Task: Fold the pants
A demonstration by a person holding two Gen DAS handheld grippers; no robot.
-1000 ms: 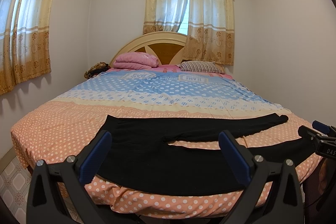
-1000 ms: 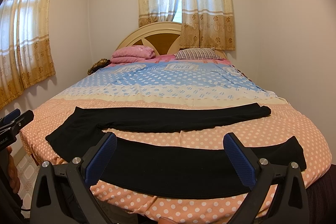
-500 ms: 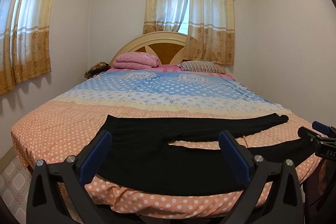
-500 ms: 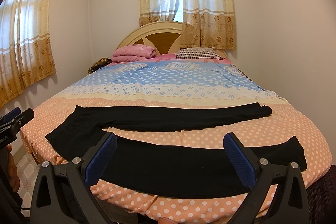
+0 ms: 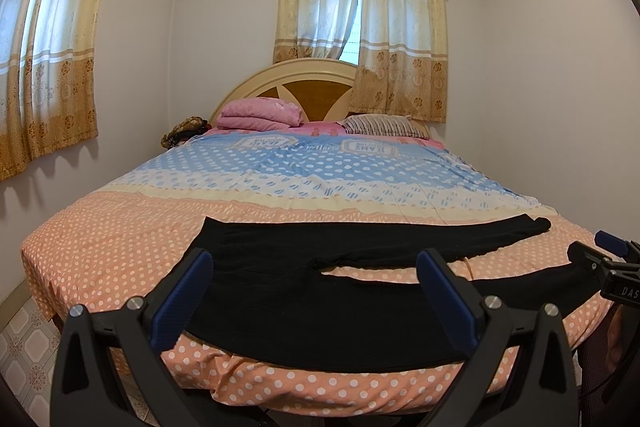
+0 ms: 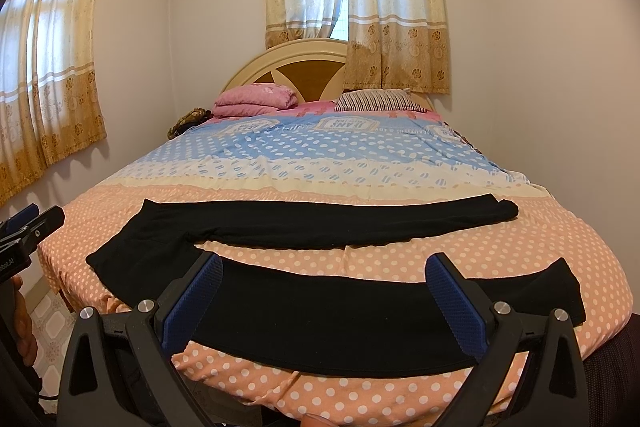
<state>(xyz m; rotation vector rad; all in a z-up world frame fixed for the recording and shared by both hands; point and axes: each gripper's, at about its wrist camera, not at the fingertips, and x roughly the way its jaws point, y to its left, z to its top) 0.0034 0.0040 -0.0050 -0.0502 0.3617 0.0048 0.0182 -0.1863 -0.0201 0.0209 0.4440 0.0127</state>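
The black pants (image 5: 304,303) lie flat and unfolded across the near end of the bed (image 5: 100,247), long axis running left to right — waistband at the left, the two legs spread apart and reaching right. The near leg (image 6: 340,319) runs along the bed's near edge; the far leg (image 6: 340,223) lies beyond it with a strip of dotted bedspread between. The left gripper (image 5: 316,291) hangs just short of the waist and crotch area, jaws spread wide, holding nothing. The right gripper (image 6: 324,295) hangs over the middle of the near leg, equally wide open and empty — the cuff (image 6: 560,291) lies off to its right. So the left hand is nearer the waist, the right nearer the cuffs; a first fold likely brings one leg onto the other.
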